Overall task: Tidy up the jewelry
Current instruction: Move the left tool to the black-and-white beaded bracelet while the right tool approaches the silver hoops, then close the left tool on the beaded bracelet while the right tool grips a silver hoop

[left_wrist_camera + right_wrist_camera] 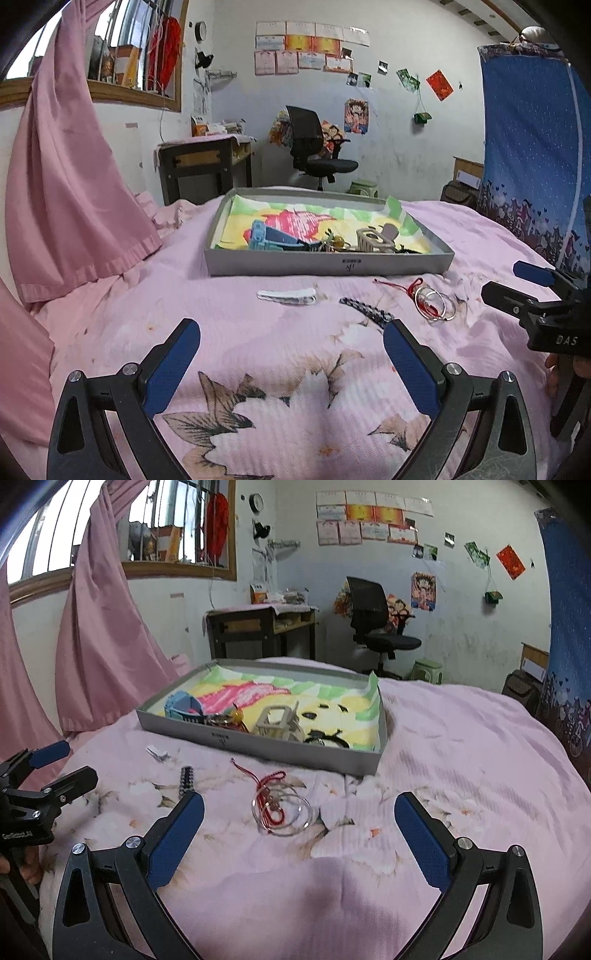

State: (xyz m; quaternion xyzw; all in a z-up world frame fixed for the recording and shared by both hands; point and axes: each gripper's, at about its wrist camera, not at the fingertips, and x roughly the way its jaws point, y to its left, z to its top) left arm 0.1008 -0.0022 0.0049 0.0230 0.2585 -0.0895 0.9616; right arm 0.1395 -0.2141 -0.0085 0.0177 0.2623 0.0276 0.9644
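Note:
A grey shallow box (325,264) (295,755) lined with a colourful drawing sits on the pink bed and holds several trinkets. In front of it lie a white hair clip (288,296) (158,752), a dark beaded bracelet (367,312) (185,780), and silver bangles tangled with a red cord (434,303) (282,808). My left gripper (291,350) is open above the bedspread, just short of the bracelet. My right gripper (299,825) is open, with the bangles just ahead between its fingers. Each gripper shows at the edge of the other's view, the right one (506,280) and the left one (70,760).
The flowered pink bedspread (258,369) covers the whole work area. A pink curtain (70,184) hangs at the left. A blue cloth (532,147) hangs at the right. A desk (207,162) and an office chair (314,147) stand beyond the bed.

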